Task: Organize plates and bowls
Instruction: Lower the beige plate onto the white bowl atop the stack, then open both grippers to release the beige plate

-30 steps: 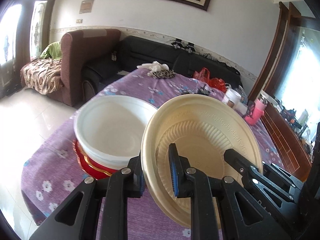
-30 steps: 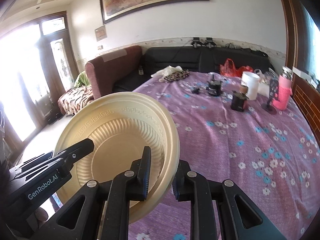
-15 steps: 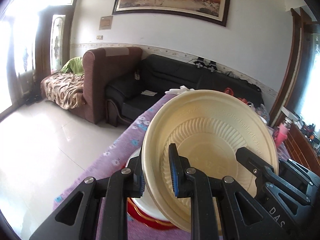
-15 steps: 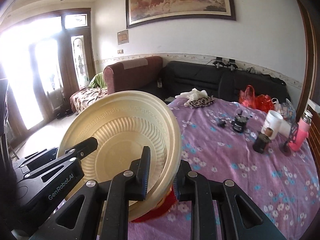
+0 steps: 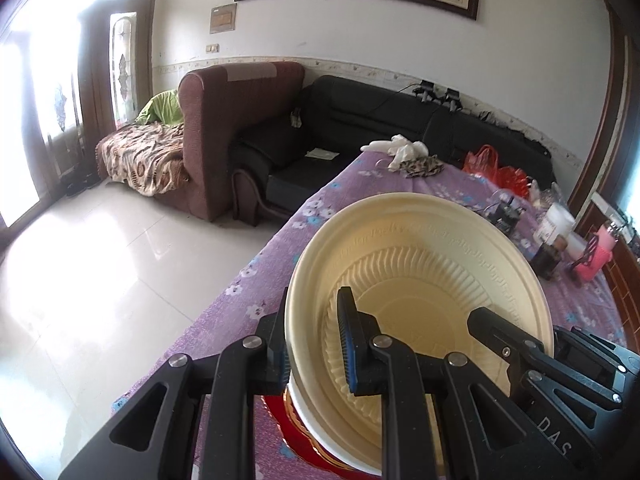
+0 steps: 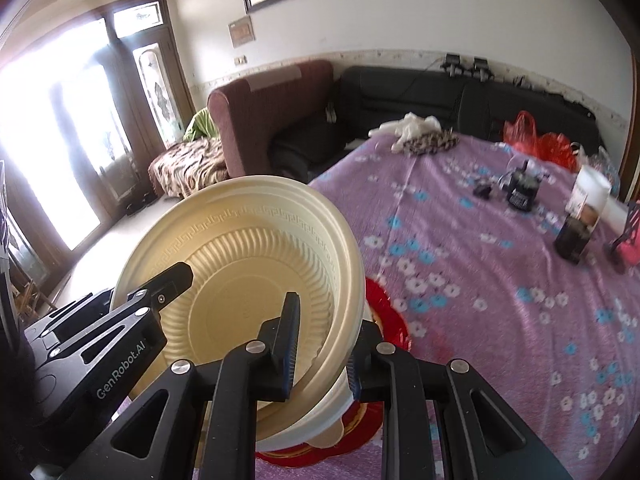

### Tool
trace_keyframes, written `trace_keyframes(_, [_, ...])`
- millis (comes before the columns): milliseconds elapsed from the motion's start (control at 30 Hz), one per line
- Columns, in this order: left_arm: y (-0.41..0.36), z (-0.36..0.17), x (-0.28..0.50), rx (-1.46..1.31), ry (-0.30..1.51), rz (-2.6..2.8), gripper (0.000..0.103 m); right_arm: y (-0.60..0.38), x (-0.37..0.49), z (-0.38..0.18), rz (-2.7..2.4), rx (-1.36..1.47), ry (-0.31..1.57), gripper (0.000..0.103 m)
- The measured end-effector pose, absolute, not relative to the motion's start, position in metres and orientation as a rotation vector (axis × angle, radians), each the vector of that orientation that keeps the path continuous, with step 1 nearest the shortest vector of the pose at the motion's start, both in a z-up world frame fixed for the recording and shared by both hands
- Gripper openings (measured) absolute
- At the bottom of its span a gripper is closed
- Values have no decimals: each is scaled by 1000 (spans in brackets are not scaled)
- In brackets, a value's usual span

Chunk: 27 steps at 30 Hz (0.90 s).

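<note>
Both tongs are clamped on the same cream plate [image 5: 420, 276]: the left gripper [image 5: 314, 344] pinches its rim on one side, pads either side of the lip, and the right gripper [image 6: 322, 346] pinches the rim opposite, so the plate hangs tilted between them over the near left corner of the table [image 6: 480, 280], right above a white bowl [image 6: 320, 412] that sits on a red plate [image 6: 384, 312]. Main risk, imo: two rigid grips on one thin, flexible-looking plate. If the hands drift apart or twist vs. each other the rim could buckle or pop out of one pair of pads, and the plate would then swing and knock the bowl. The stack is close to the table's left edge (floor right beside it in the left wrist view), so a shove that way could push bowl and red plate off. Setting the plate down tilted could leave it cocked on the bowl's rim rather than nested; letting go with one side before the other would likely tip it. The far-right clutter, i.e. a white cup [image 6: 592, 196], dark jars and a pink bottle [image 5: 600, 252], is well apart, no threat. Writing: "GenRobot.AI" on the left gripper's body in the right wrist view, "DAS" on the right gripper's body in the left wrist view; the cup's label is too blurred to read.
</note>
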State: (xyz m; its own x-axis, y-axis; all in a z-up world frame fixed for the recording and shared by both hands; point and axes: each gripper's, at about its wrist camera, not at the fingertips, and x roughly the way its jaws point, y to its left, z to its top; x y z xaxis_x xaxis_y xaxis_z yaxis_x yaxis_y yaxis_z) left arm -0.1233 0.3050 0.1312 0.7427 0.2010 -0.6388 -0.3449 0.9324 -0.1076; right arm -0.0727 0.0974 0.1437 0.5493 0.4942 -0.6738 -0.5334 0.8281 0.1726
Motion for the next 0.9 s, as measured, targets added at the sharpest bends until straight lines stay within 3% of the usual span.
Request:
trace_keyframes(667, [309, 114, -114, -199, 689, 350, 20, 111, -67, 122, 591, -105, 782, 25])
trace_keyframes(800, [312, 113, -115, -214, 691, 346, 25, 110, -67, 123, 599, -90, 781, 27])
trace_keyframes(900, [313, 114, -117, -217, 685, 349, 40, 109, -67, 123, 608, -73, 778, 35])
